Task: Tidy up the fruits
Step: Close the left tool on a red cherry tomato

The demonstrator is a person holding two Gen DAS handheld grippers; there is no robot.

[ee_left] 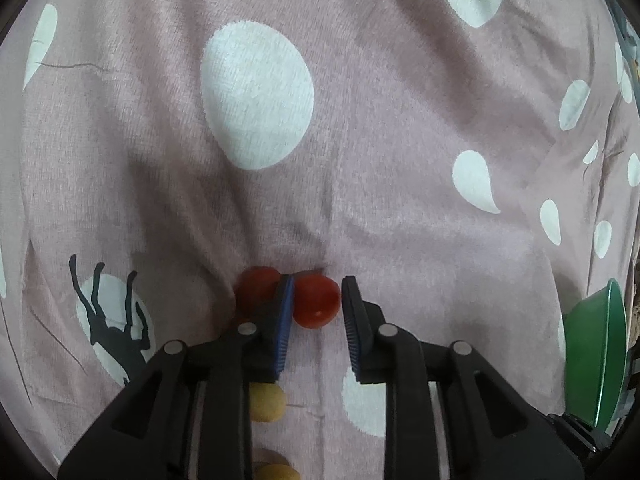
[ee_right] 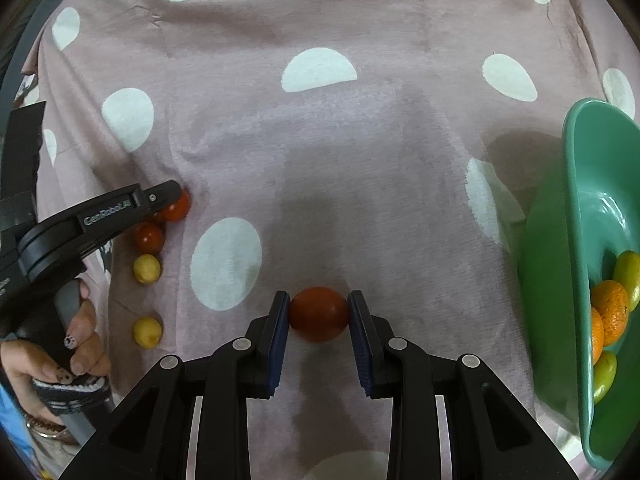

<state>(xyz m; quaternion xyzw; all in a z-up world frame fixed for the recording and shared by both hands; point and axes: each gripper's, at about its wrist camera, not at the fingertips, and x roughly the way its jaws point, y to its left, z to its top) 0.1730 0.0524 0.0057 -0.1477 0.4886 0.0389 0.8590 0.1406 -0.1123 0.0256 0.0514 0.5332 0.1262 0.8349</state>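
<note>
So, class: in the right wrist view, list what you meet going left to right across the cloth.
Person's hand → left gripper → white oval patch → red tomato in the right gripper → green bowl → oranges

The left finger [ee_left: 280, 320] half hides a red fruit [ee_left: 256, 286]; the bowl [ee_right: 580, 280] runs off-frame, possibly hiding more fruit.

The left gripper [ee_right: 176, 196] carries the white marking "GenRobot.AI" along the side of its black body. No other text is legible.
</note>
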